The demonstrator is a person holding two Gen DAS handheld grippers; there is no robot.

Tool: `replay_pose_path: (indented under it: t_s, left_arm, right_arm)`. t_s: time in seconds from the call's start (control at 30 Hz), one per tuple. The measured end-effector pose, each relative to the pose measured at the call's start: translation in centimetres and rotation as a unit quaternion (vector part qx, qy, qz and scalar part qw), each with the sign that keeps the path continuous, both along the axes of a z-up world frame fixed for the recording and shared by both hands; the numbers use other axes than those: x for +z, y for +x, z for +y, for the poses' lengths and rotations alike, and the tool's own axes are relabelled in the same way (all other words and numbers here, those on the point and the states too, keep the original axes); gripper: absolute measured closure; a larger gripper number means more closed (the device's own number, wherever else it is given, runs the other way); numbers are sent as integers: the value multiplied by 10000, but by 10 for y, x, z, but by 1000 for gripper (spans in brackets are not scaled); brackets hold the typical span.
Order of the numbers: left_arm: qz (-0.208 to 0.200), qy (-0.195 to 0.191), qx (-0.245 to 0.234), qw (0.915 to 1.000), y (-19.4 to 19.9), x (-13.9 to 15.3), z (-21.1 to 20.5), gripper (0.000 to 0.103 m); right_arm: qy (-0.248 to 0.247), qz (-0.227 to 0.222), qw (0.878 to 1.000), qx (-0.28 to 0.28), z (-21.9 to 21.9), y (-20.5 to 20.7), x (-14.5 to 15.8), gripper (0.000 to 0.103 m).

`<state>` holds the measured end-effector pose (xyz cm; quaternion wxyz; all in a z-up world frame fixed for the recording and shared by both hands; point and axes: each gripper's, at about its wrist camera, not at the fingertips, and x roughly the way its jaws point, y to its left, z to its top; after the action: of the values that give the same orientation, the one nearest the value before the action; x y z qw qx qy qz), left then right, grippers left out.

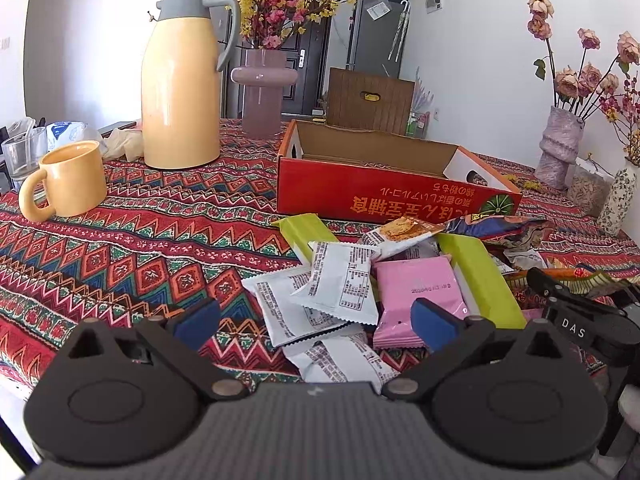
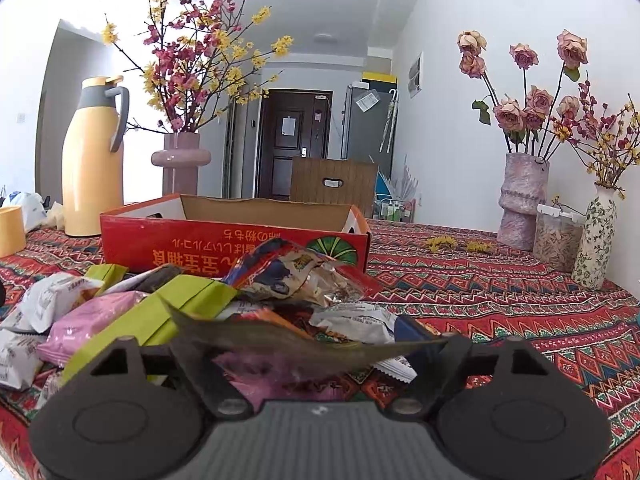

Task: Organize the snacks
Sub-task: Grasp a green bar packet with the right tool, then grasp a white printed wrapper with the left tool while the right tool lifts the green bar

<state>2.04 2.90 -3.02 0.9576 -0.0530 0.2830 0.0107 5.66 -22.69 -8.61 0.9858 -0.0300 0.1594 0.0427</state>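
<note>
A heap of snack packets [image 1: 384,276] lay on a patterned tablecloth [image 1: 120,248], just in front of an open red cardboard box [image 1: 384,188] that looked empty, so the sorting seemed barely begun. The left gripper [image 1: 316,320] hovered over the white and pink packets, jaws wide apart and holding nothing. The right gripper [image 2: 316,348] had a flat packet [image 2: 280,344] between its jaws; whether they pressed it was unclear.

White walls [image 2: 460,20], dark door [image 2: 294,144], grey cabinet [image 2: 368,128], bright daylight
</note>
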Motion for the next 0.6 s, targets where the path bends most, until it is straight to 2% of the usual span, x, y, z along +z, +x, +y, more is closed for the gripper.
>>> replay_pose_path:
  t_s: [0.13,0.2,0.3,0.6]
  left_arm:
    - [27,-3,1,10000,2,-1,0,0]
    - [50,3,6,10000,3,-2,0,0]
    - [109,10,53,9999,4,-3,1,0]
    - [330,-10,203,9992,8,-6,5,0]
  right_arm:
    - [200,162,9996,-73,-8,2,-3,49]
    - [294,181,9994,-49,-11,2,-1,61]
    - [370,130,9992,-67,-13,2,2,69]
    - [567,-236,9979,-198,-25,-10,16,70]
